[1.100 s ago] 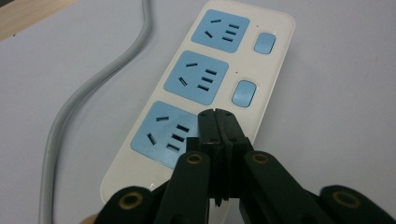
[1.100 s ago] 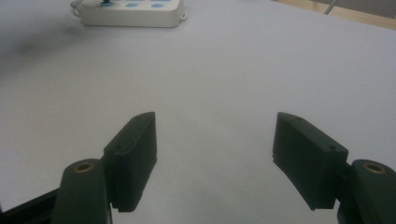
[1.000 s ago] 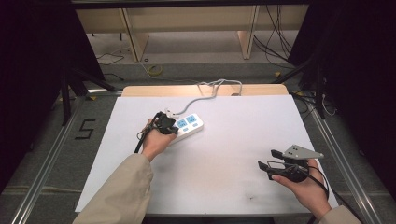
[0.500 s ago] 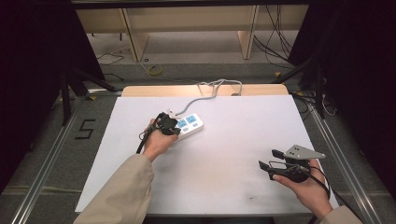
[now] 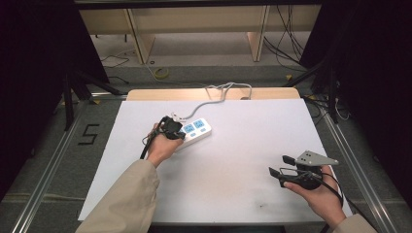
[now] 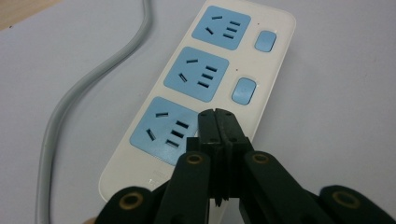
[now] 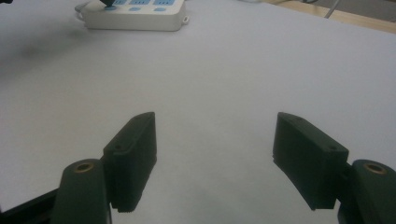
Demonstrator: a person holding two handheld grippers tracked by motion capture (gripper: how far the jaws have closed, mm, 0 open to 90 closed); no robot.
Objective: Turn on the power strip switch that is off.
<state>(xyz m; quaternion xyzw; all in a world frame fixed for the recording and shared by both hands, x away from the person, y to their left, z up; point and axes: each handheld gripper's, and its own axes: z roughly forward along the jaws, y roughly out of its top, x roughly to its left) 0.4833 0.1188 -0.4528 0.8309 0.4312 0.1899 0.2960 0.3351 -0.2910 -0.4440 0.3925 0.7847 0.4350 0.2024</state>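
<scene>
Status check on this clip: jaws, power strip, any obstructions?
Left gripper shut, tips over power strip near its third switch. Right gripper open, idle on the table. Nothing in the way.

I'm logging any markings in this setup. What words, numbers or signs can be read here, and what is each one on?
"5": a dark numeral on the floor, left of the table, seen from the high view.
Power strip: no brand or label readable; faint embossed marks near its close end are too blurred to read.

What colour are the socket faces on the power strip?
Light blue, on a white power strip; clearest in the left gripper view.
</scene>
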